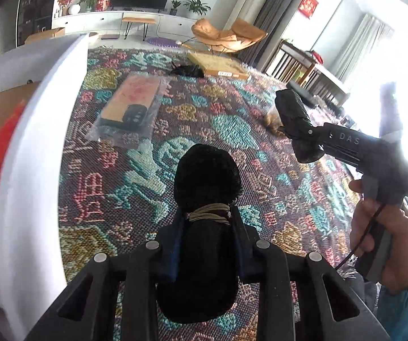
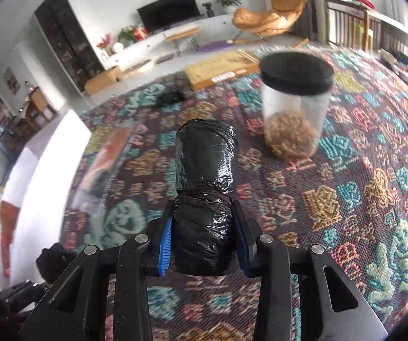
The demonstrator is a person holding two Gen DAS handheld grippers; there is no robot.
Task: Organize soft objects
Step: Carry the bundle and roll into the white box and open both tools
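My left gripper point(image 1: 206, 238) is shut on a black fuzzy roll point(image 1: 206, 176) tied with a tan band, held above the patterned rug. My right gripper point(image 2: 205, 238) is shut on a roll of black plastic bags point(image 2: 205, 164), also above the rug. The right gripper with that roll point(image 1: 292, 113) also shows in the left wrist view at the right, held in a hand. A white bin wall point(image 1: 33, 153) stands at the left, with red and white soft things behind it.
A clear jar point(image 2: 295, 113) with a black lid and brown contents stands on the rug point(image 2: 346, 187). A bagged flat package point(image 1: 130, 108), a black cloth point(image 1: 188, 69) and a flat cardboard box point(image 1: 218, 65) lie further back. An orange chair point(image 1: 226, 35) and TV cabinet stand beyond.
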